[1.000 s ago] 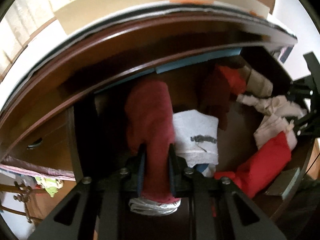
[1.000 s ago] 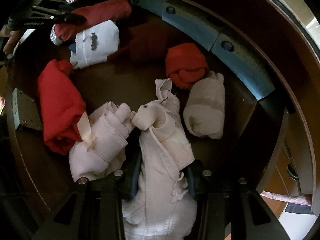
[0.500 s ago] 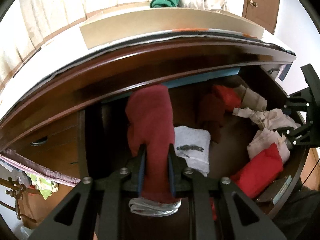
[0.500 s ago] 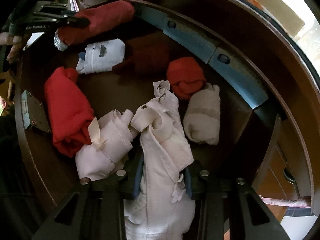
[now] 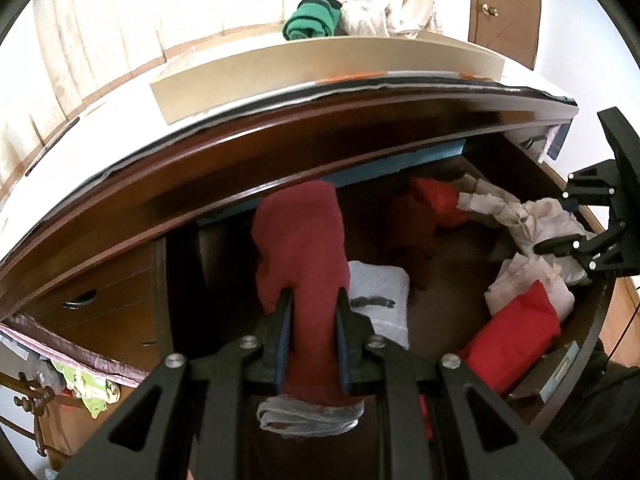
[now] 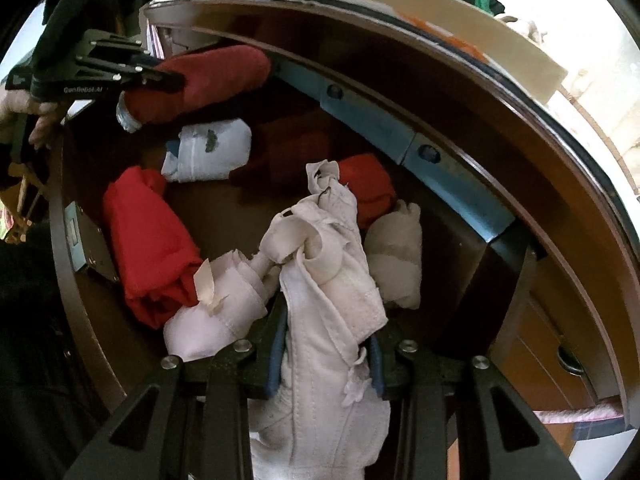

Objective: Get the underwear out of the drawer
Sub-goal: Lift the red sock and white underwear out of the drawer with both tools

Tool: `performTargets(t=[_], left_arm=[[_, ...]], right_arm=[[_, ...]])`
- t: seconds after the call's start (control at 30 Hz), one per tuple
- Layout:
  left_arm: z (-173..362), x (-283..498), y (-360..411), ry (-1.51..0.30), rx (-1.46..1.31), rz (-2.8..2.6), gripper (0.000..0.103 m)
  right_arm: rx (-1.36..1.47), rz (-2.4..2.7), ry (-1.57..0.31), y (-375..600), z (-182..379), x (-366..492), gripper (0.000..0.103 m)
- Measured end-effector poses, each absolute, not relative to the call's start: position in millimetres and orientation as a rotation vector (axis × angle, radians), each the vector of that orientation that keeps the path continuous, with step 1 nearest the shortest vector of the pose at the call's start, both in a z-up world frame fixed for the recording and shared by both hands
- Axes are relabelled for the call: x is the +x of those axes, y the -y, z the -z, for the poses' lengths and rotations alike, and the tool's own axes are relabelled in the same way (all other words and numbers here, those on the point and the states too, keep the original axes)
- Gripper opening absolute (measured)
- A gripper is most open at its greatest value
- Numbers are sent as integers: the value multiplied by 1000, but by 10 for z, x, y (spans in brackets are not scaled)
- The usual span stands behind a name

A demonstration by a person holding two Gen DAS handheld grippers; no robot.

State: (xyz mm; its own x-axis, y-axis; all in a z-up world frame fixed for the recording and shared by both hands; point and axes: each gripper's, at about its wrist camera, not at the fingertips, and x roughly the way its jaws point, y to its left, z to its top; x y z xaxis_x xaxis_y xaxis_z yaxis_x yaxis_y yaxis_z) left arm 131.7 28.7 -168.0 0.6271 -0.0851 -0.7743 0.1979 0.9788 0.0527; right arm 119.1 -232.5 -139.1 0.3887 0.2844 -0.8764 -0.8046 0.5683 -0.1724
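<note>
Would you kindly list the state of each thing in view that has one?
Drawer: open.
Left gripper: shut on dark red roll.
Right gripper: shut on pale pink garment.
Bright red roll: lying in drawer.
White folded garment: lying in drawer.

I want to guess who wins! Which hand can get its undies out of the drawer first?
Probably left, though it's close. The left gripper is shut on the dark red roll, a tidy bundle hanging clear above the drawer. The right gripper's pale garment is loose and floppy beside another pale roll.
</note>
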Motion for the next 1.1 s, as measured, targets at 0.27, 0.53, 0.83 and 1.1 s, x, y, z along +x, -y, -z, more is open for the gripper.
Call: performTargets(t=[0.27,0.53,0.83,1.1], left_arm=[[1635,1258,-326,-854,138,169,16],[1611,1225,-355,-843,134,170,16],[1580,1202,-383,-820,125,167,15],[1536,1172,-411,-780,113,163,15]], right_arm=[[-624,-762,-884,2431,1267,1204,36],[-585,-767,-840,2508,1187,1180,36],[-550,-772,-775,2570,1100,1124,36],[-527,-774,-728,2602,1072,1092,36]])
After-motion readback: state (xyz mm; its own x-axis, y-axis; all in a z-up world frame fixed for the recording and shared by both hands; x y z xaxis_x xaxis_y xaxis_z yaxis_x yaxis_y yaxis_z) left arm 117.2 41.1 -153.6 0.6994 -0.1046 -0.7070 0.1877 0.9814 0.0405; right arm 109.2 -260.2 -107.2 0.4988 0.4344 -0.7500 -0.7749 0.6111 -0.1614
